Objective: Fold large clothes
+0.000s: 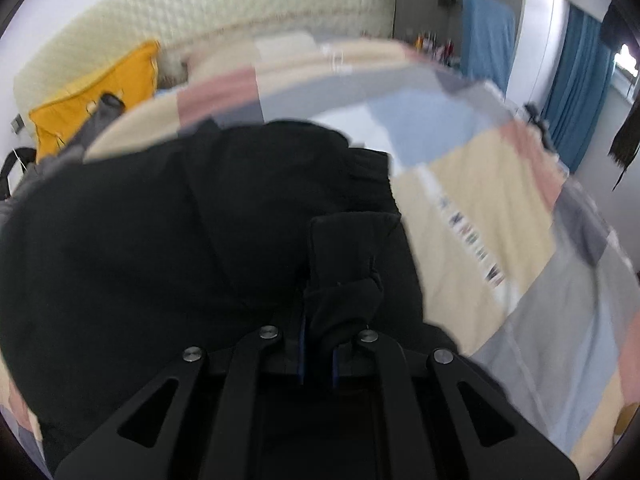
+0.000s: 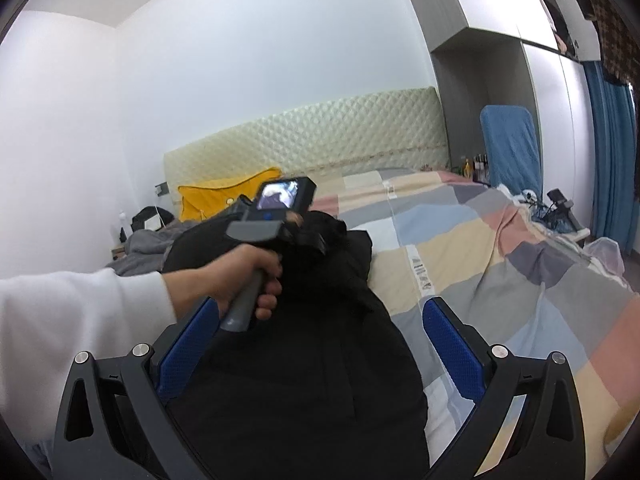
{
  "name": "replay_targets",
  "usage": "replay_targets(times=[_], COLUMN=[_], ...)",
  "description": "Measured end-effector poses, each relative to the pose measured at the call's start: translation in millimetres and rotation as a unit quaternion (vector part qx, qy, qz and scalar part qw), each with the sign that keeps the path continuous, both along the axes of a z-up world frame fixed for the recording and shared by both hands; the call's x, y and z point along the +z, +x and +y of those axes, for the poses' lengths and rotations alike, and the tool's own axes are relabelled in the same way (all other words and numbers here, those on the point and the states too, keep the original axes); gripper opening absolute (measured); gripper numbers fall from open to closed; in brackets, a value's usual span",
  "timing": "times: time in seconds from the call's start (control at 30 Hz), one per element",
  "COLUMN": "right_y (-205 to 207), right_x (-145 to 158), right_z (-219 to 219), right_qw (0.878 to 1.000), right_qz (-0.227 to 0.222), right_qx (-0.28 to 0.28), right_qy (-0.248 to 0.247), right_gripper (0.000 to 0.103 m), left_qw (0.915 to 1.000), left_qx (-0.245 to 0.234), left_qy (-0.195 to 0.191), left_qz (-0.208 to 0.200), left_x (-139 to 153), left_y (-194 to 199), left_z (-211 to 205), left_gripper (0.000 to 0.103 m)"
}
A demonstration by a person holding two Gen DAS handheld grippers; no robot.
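- Coat (image 1: 160,240) lies on the bed (image 1: 480,208); left gripper (image 1: 318,320) pinches a fold, likely to carry it over.
- Right gripper (image 2: 320,344) hovers, fingers (image 2: 452,344) wide, ready to grab.

A: Left wrist view is smeared, motion blur across the patchwork bedspread (image 1: 480,208), print on its white strip unreadable.

B: Right wrist view is sharper. Soft, even daylight, cool white wall (image 2: 240,80), no hard shadows.

A: Brightest spot sits at the window (image 1: 626,64) by the blue curtain (image 1: 576,88), blown out.

B: The black garment (image 2: 304,360) swallows detail, near-solid dark in both views.

A: Fisheye bends the quilted headboard (image 2: 312,136) and wardrobe (image 2: 532,92); dark vignette rings all 4 corners.
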State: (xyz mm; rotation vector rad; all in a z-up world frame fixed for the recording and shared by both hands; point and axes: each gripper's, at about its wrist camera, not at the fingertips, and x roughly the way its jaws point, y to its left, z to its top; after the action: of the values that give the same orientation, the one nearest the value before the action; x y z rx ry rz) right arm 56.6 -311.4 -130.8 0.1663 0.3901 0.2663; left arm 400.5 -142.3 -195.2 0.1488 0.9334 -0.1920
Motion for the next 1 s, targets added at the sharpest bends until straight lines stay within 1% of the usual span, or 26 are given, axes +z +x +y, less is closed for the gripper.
replay_targets(times=[0.1,0.23,0.37,0.4,0.47,0.5,0.57,0.6,0.63,0.7,0.73,0.8,0.87,0.93,1.0], right_y=[5.7,6.9,4.1,3.3,1.7,0.8,0.2,-0.6,-1.8,-2.5,-2.3,-1.6,-0.7,1.0,0.6], right_x=[-5.1,-6.5,-5.3,-4.6,-3.4,-2.8,-2.1,-1.8,-1.4,-0.4,-0.1,0.2,0.4,-0.3,-0.4], right_z=[-0.5,0.6,3.3,4.5,7.6,9.5,12.5,14.5,16.8,19.7,20.9,22.2,24.3,26.4,28.5], right_qw=[1.000,1.000,1.000,1.000,1.000,1.000,1.000,1.000,1.000,0.999,0.999,0.999,0.999,0.999,0.999], right_qz=[0.011,0.014,0.008,0.007,0.004,0.002,0.000,-0.001,-0.003,-0.006,-0.006,-0.006,-0.005,0.001,0.005], right_qx=[-0.001,0.001,0.001,0.000,-0.002,-0.002,-0.002,-0.001,-0.001,-0.002,-0.002,-0.003,-0.004,-0.001,0.003], right_qy=[0.001,0.005,0.002,0.000,-0.005,-0.010,-0.018,-0.024,-0.030,-0.038,-0.041,-0.045,-0.048,-0.050,-0.049], right_gripper=[0.103,0.103,0.103,0.103,0.103,0.103,0.103,0.103,0.103,0.103,0.103,0.103,0.103,0.103,0.103], left_qw=[1.0000,0.9999,0.9994,0.9992,0.9977,0.9966,0.9962,0.9958,0.9954,0.9948,0.9951,0.9951,0.9941,0.9921,0.9903], left_qx=[-0.004,-0.010,-0.011,-0.012,-0.015,-0.017,-0.016,-0.014,-0.009,-0.006,-0.005,-0.008,-0.002,0.011,0.027], left_qy=[0.006,-0.004,-0.033,-0.039,-0.064,-0.078,-0.084,-0.089,-0.094,-0.101,-0.095,-0.090,-0.095,-0.102,-0.110], left_qz=[0.005,0.004,0.001,0.003,0.016,0.022,0.020,0.015,0.010,-0.012,-0.029,-0.040,-0.054,-0.071,-0.080], left_x=[-11.5,-5.5,8.3,12.0,19.3,22.8,31.4,36.5,42.0,53.9,62.2,75.0,88.8,103.8,113.5], left_y=[2.9,0.8,-7.0,-9.2,-14.3,-17.5,-24.2,-29.0,-33.9,-43.4,-50.5,-61.0,-72.5,-84.9,-96.1], left_z=[-1.2,1.3,9.5,10.0,15.1,18.7,25.8,30.1,35.5,44.0,47.9,56.8,70.6,89.8,109.0], left_gripper=[0.010,0.010,0.011,0.013,0.018,0.021,0.032,0.048,0.068,0.090,0.091,0.091,0.091,0.091,0.091])
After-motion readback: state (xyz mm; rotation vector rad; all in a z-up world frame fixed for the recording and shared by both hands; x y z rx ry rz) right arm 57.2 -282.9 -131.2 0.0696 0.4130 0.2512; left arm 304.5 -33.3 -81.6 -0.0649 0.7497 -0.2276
